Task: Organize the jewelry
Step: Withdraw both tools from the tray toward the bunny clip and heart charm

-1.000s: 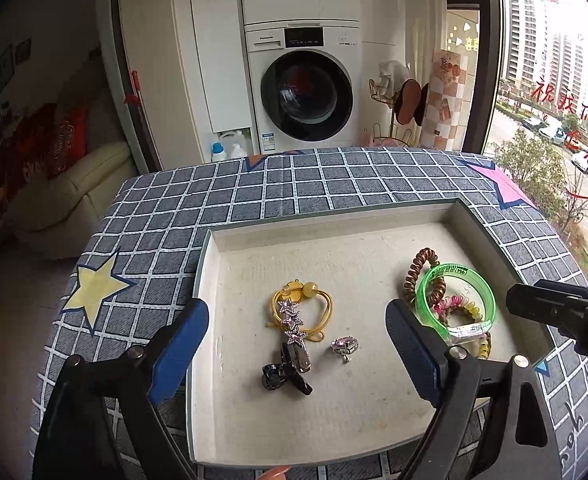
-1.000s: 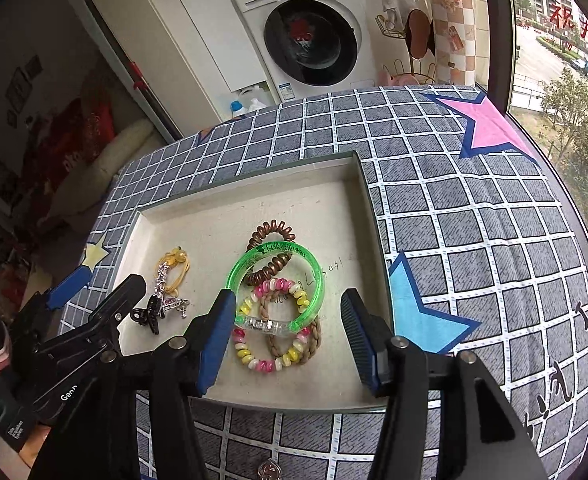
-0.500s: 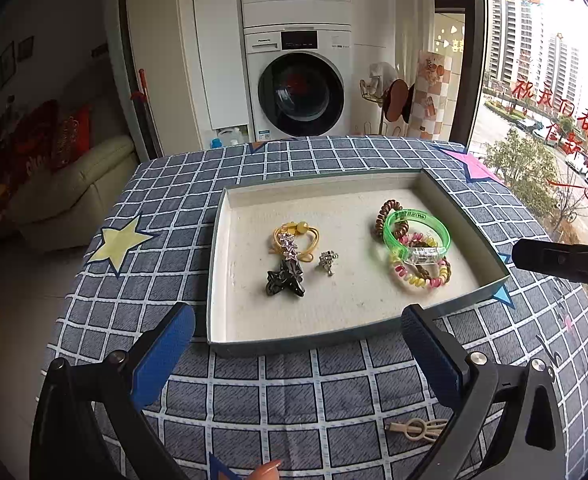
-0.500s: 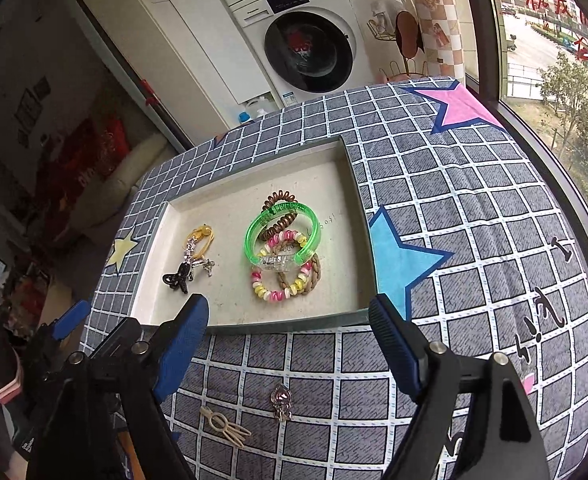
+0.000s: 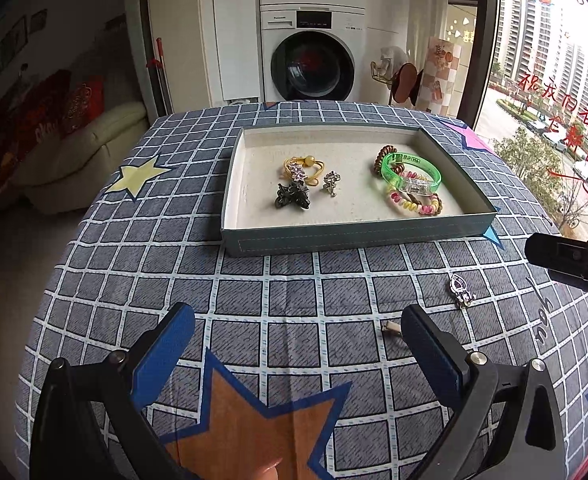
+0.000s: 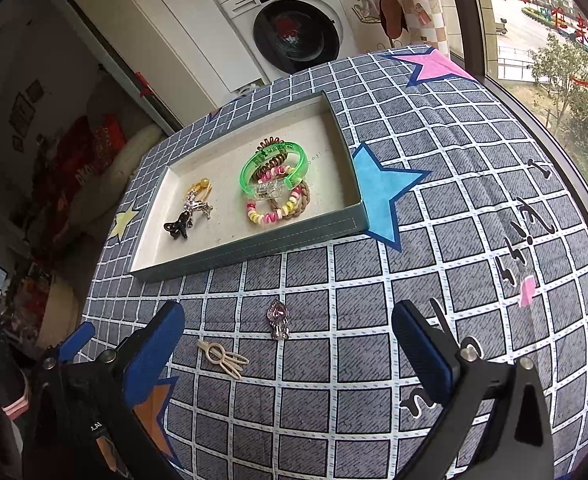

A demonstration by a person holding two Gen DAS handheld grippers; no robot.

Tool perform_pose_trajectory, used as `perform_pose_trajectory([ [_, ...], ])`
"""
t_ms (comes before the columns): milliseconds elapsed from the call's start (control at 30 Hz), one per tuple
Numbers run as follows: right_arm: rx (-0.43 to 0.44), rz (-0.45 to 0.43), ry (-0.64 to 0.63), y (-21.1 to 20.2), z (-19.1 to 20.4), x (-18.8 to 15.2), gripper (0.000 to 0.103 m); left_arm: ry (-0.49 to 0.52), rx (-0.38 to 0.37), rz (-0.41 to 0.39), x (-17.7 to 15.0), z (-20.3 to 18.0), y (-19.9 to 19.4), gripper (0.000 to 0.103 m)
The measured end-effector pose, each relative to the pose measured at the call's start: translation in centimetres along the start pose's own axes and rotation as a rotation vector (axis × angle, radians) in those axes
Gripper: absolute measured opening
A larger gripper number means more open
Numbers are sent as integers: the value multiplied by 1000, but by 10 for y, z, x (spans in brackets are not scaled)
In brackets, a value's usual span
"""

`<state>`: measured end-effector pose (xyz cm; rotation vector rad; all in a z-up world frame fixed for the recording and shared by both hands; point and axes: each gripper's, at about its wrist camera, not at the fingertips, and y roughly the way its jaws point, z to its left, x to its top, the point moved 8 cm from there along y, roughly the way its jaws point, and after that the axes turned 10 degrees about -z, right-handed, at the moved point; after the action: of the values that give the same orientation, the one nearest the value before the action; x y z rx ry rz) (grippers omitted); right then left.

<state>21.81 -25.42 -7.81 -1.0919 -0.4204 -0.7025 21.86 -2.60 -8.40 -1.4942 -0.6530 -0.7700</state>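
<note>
Inside, the tray (image 6: 253, 250) holds bracelets (image 6: 271, 184) and hair ties (image 5: 304, 166); both hand-held grippers gape wide, empty.

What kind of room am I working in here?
Most likely a home laundry or balcony area: a front-loading washing machine behind the cloth-covered table, a cream sofa beside it, and a large window onto apartment blocks.

The tablecloth (image 6: 434, 288) appeared as matt woven cloth with a coarse, denim-like grain. The tray (image 5: 354, 236) had a smooth matt teal outer wall with stitched seams and a rough, felt-like cream lining. The green bangle (image 6: 271, 168) was glossy translucent plastic. The silver brooch (image 6: 278, 318) looked like shiny metal. The beige hair clip (image 6: 221, 358) looked like smooth matt plastic. The gripper pads (image 6: 153, 350) presented matt blue, rubber-like faces on black plastic arms.
</note>
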Motion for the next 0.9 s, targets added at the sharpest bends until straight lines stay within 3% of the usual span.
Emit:
perform_pose_trajectory([
  [600,-71,24,-24,-32,-13,-56,103,15,-11,27,-34,-5,-22,103],
  [900,-118,34,-35,-48,-33,-76,103,12,-67,79,-49,-18,-15,103],
])
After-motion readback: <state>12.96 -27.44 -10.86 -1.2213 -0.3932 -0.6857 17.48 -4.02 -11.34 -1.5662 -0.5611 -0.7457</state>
